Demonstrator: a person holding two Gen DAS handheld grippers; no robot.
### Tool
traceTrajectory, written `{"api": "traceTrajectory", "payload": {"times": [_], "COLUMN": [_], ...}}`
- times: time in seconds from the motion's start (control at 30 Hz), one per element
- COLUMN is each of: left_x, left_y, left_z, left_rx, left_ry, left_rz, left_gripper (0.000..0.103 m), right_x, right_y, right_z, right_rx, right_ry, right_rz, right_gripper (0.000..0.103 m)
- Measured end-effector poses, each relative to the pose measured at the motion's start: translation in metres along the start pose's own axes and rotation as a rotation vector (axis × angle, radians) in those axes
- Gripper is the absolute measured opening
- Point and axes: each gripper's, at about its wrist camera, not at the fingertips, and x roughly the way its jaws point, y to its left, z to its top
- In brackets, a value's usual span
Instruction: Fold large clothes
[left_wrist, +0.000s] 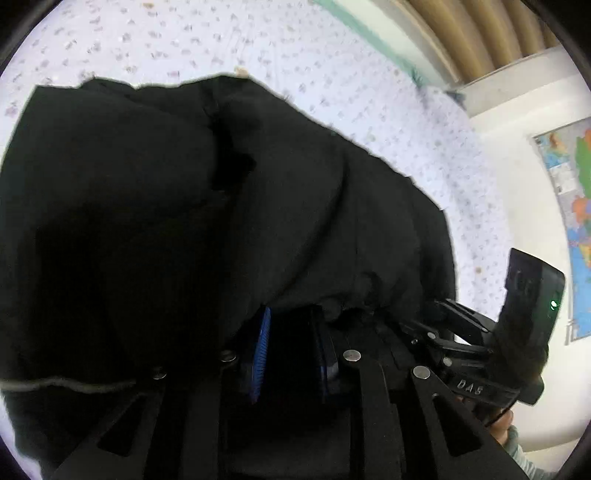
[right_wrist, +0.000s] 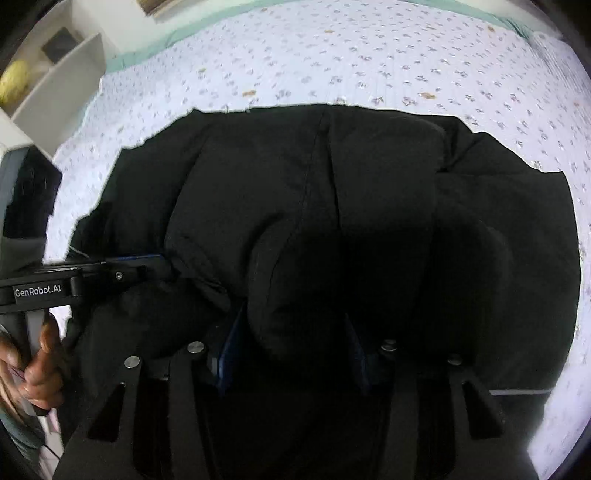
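both grippers clamp black jacket.

Right wrist view: a bulky black garment lies spread on a bed with a floral-print cover. The right tool has a thick fold of the cloth between its blue-padded fingers. At left, the left tool touches the garment's edge, held by a hand.

Large black garment, bunched in thick folds, on floral bedsheet
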Motion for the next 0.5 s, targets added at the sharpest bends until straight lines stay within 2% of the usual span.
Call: {"api": "traceTrajectory", "payload": {"times": [0.1, 0.17, 0.27, 0.33, 0.4, 0.43, 0.5], "left_x": [-0.035, -0.060, -0.089, -0.085, -0.068, -0.055, -0.021], "left_y": [-0.017, -0.030, -0.050, -0.057, -0.050, -0.046, -0.028], "left_z": [-0.018, -0.032, -0.054, -0.060, -0.061, -0.061, -0.060], "left_rx": [0.067, 0.104, 0.163, 0.164, 0.148, 0.133, 0.088], "left_ry": [-0.050, -0.079, -0.132, -0.131, -0.096, -0.067, 0.016], "left_rz": [-0.019, -0.044, -0.068, -0.073, -0.038, -0.003, 0.121], "left_gripper": [0.023, 0.024, 0.032, 0.034, 0.034, 0.033, 0.033], "right_x": [-0.044, -0.085, -0.113, -0.110, -0.090, -0.076, -0.049], "right_y": [0.005, 0.013, 0.026, 0.032, 0.040, 0.040, 0.039], "right_z": [0.001, -0.015, -0.031, -0.035, -0.037, -0.033, -0.037], "right_rx": [-0.007, -0.033, -0.075, -0.080, -0.089, -0.091, -0.081], "right_ry": [-0.050, -0.111, -0.140, -0.124, -0.091, -0.071, -0.006], "right_rz": [0.037, 0.068, 0.036, 0.041, 0.018, -0.005, -0.024], "right_gripper": [0.051, 0.052, 0.052, 0.052, 0.052, 0.052, 0.052]}}
